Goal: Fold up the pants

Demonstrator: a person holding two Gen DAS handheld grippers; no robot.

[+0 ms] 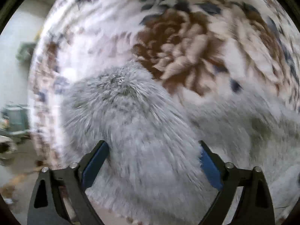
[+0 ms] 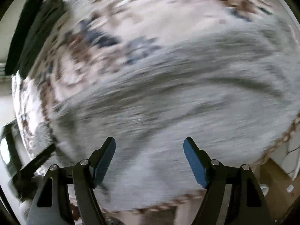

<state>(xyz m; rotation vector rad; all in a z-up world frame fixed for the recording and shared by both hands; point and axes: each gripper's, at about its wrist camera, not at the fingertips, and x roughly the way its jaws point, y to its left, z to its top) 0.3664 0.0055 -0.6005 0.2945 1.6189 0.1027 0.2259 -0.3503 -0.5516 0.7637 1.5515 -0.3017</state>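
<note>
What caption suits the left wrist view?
Open left gripper over fluffy grey pants lying on a floral cloth, picture motion-blurred.

A floral cloth (image 1: 187,43) in brown, navy and white covers the table, its trim hanging over the edges. Beyond the table's right edge lies brown cardboard (image 2: 275,193); everything is blurred.

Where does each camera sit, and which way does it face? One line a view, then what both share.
Left wrist: on the left gripper, looking down along its open fingers at fuzzy grey pants on a floral cloth.
Right wrist: on the right gripper, fingers open, looking down at the blurred pants; cloth beyond.
Shared: pants and cloth.
</note>
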